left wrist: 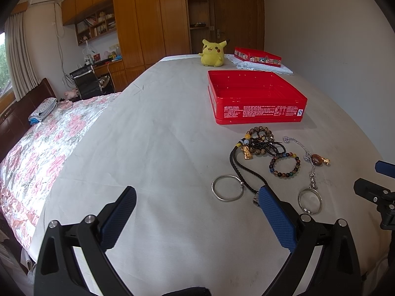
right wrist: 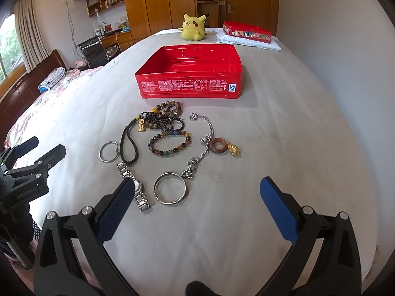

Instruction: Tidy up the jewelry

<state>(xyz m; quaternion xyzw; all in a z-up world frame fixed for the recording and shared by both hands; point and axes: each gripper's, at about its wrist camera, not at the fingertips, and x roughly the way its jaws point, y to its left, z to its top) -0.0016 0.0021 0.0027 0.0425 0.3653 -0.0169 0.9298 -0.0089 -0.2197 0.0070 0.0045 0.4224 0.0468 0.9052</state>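
An open red tin (left wrist: 259, 111) (right wrist: 187, 86) stands empty on the grey bedsheet. In front of it lies loose jewelry: a tangle of dark bead strings (right wrist: 163, 118) (left wrist: 261, 140), a coloured bead bracelet (right wrist: 170, 143) (left wrist: 285, 164), a black cord (right wrist: 128, 143), a silver chain (right wrist: 206, 133) with a brown ring (right wrist: 218, 146) and gold charm (right wrist: 234, 150), a metal watch (right wrist: 138, 192), a large silver bangle (right wrist: 170, 188) (left wrist: 309, 201) and a smaller one (right wrist: 108, 151) (left wrist: 227, 188). My left gripper (left wrist: 197, 192) (right wrist: 49, 144) is open, left of the pile. My right gripper (right wrist: 197, 182) (left wrist: 367, 176) is open just short of the large bangle, holding nothing.
A yellow plush toy (right wrist: 193, 27) sits at the bed's far end beside the tin's red lid (right wrist: 246, 33) on a white cloth. A floral quilt (left wrist: 37, 148) covers the bed's left side. A white wall runs along the right.
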